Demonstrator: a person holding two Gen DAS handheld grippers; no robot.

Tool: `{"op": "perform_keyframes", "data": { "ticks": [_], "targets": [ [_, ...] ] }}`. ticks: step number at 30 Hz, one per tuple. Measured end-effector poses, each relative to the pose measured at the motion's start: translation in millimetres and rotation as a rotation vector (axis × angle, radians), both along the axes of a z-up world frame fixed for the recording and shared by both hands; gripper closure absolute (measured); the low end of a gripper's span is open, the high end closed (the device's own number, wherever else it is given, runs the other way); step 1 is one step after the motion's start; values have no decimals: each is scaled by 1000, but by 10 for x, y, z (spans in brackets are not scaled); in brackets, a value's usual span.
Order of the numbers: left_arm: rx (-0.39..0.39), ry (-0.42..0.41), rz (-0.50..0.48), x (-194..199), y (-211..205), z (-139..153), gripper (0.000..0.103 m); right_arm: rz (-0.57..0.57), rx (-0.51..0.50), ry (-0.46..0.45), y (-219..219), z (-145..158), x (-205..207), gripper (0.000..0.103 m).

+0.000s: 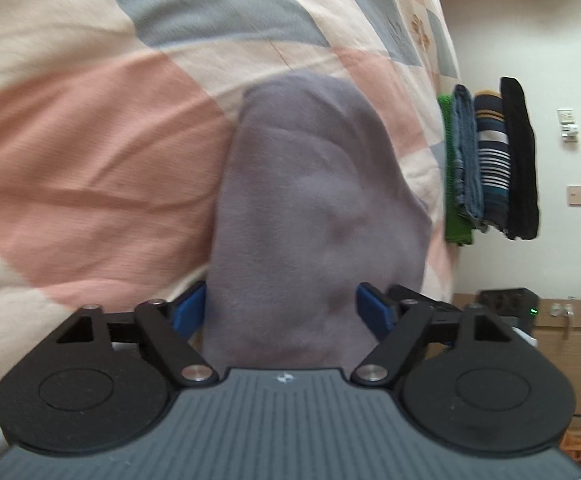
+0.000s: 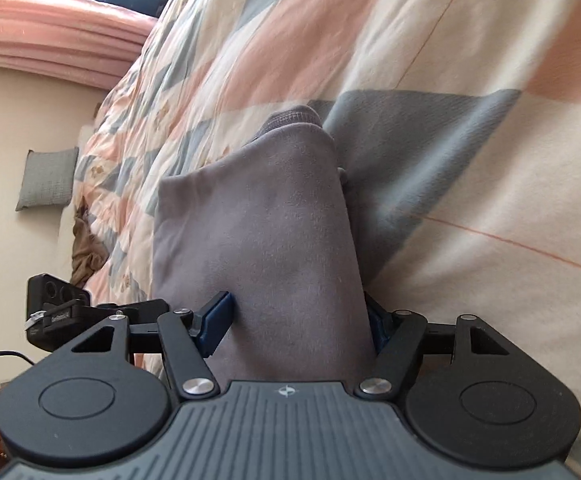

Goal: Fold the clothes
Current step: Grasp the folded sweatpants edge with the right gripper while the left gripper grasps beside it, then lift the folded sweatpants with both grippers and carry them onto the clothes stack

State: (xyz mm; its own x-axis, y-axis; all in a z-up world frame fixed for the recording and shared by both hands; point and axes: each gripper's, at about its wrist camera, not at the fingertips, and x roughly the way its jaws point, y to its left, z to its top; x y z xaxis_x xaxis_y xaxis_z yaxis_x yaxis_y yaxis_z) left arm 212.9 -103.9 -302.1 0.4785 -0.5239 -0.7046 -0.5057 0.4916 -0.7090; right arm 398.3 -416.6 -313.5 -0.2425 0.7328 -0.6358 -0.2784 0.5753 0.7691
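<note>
The left gripper [image 1: 284, 306] has its blue pads on either side of a grey garment [image 1: 314, 208], pressed against the bunched cloth. The right gripper [image 2: 296, 320] clasps the same grey garment [image 2: 258, 240] likewise, its right pad half hidden behind the fabric. The cloth's lower end is cut off behind both tool bodies, and the left view is blurred. The garment extends over a checked quilt [image 1: 90, 140] of pink, cream and grey. Beyond lies a stack of folded clothes [image 1: 490, 160] and a pale wall [image 1: 562, 60]
</note>
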Motion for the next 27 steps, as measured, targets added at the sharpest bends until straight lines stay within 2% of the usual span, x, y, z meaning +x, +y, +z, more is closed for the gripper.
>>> {"op": "perform_keyframes", "data": {
  "ticks": [3, 4, 6, 7, 10, 16, 21, 27],
  "targets": [
    [14, 7, -47, 110, -21, -21, 46, 13, 5, 21, 62, -2, -5, 60],
    [20, 9, -63, 147, -29, -26, 54, 13, 8, 23, 72, 23, -21, 67],
    [36, -5, -106, 182, -19, 53, 68, 4, 15, 14, 64, 123, -76, 70],
    [44, -14, -127, 197, -13, 98, 70, -2, 15, 6, 50, 190, -111, 70],
    [62, -48, -169, 233, 2, 314, 72, -41, 25, -7, -26, 398, -218, 71],
    [104, -134, -244, 533, -27, 933, 72, -218, 84, -40, -304, 923, -299, 71],
    [171, -213, -354, 1255, -247, 1570, 73, -407, 133, -117, -608, 1433, -125, 71],
    [275, -398, -551, 2641, -764, 2487, 73, -703, 222, -250, -1095, 2108, 375, 71]
  ]
}}
